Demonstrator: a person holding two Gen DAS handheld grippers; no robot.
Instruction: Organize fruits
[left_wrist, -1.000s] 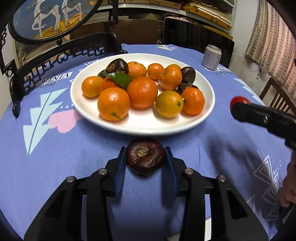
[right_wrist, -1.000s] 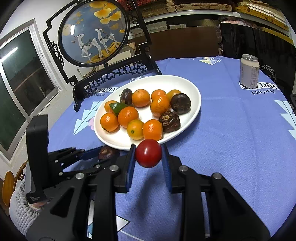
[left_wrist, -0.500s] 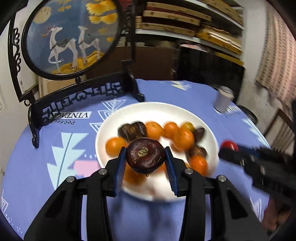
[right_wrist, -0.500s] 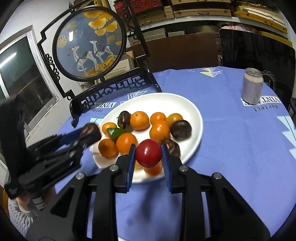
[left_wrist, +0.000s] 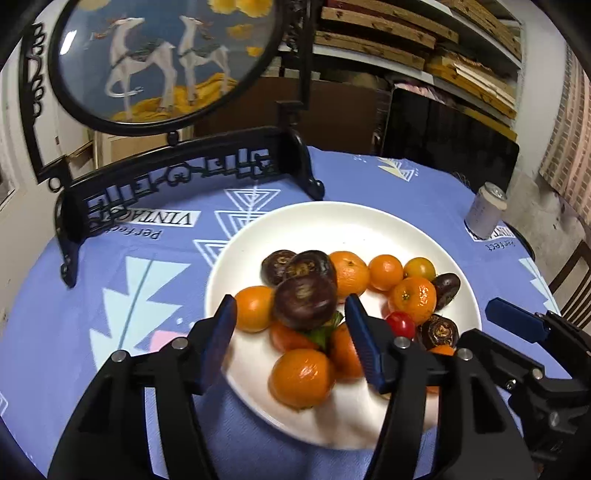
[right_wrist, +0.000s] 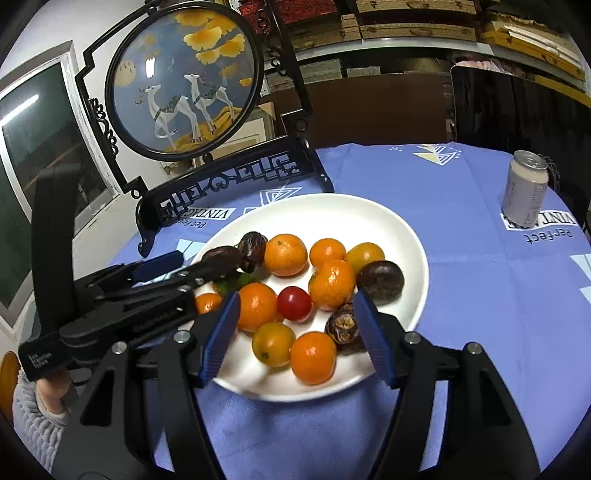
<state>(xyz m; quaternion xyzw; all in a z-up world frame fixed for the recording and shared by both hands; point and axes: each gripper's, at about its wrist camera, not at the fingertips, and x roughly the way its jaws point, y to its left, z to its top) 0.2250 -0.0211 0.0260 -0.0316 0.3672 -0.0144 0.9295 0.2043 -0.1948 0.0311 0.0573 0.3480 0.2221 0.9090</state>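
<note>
A white plate (left_wrist: 332, 229) (right_wrist: 332, 210) holds a heap of oranges and several dark purple fruits. My left gripper (left_wrist: 291, 332) hangs over the plate's near left, its jaws opening. A dark purple fruit (left_wrist: 304, 302) sits between them with a gap to each pad, resting on the heap. My right gripper (right_wrist: 295, 332) is over the plate's near edge, jaws also opening. A red tomato (right_wrist: 294, 303) (left_wrist: 400, 325) lies among the oranges between them, untouched. The left gripper (right_wrist: 192, 264) enters the right wrist view from the left.
A tall black stand with a round deer picture (left_wrist: 184, 177) (right_wrist: 184, 85) stands just behind the plate. A drink can (left_wrist: 485, 210) (right_wrist: 524, 199) is at the far right. A chair back (left_wrist: 569, 273) shows past the right table edge. A hand in a grey sleeve (right_wrist: 33, 406) holds the left tool.
Both grippers moved forward from the cloth to above the plate. Each then opened, letting go of the dark fruit and the red tomato, which now lie on the heap.
</note>
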